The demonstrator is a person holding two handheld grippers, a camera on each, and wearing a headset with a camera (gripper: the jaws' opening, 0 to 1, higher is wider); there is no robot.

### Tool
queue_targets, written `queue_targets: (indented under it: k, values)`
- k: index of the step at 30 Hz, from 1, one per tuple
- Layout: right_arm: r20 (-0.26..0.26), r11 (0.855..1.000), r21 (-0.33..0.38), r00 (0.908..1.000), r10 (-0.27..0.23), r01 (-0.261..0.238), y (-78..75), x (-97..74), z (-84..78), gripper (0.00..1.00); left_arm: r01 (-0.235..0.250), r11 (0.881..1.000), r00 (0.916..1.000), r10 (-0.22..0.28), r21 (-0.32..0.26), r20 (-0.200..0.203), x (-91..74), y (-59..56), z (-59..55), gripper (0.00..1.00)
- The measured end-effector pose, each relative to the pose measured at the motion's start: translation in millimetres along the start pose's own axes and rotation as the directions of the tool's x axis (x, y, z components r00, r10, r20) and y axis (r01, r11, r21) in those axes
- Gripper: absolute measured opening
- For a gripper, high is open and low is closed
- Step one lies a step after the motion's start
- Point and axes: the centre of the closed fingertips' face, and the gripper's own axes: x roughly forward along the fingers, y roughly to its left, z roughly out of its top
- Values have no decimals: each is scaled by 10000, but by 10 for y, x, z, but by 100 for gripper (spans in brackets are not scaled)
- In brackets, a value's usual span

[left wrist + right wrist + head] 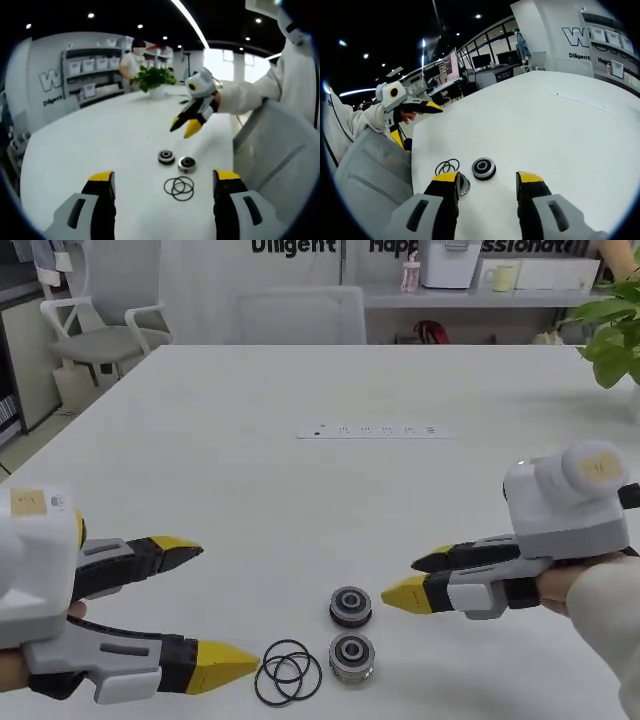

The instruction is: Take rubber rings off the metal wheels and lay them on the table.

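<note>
- left gripper [228,608] sits lowest and closest in the head view. its jaws are spread wide and empty, with the tips just beside the loose rubber rings [288,672] heaped on the table [300,490].
- right gripper [398,579] hovers on the other side, jaws apart by a narrower gap, holding nothing, tips aimed at the far wheel [350,605].
- near wheel [352,656] stands just beside the far wheel, not touching. its rim looks bare silver and the far wheel's looks darker, so my call is that the far wheel's ring is the job in hand.
- to do it well, pin the far wheel with 1 pair of jaws and hook a tip of the other pair under the ring's edge. roll the ring off sideways, or the wheel may skate away.
- head view shows both wheels unobstructed, while the right gripper view has the near wheel partly behind its own jaw.
- left gripper view looks front-on at the right gripper's gap, which the head view sees from the side.
</note>
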Motion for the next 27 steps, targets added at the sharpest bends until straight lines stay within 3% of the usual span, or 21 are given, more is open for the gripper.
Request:
queue_targets:
  k: [14,27]
  values:
    - [-461,9974,-698,9988,144,-176,5,39,-86,54,257,9980,9996,-263,586,95,-7,27,275,83]
    - [-528,9970,-758,9985,127,-166,-10,35,-110,55,259,9927,9979,-327,1180,560,-66,79,664,86]
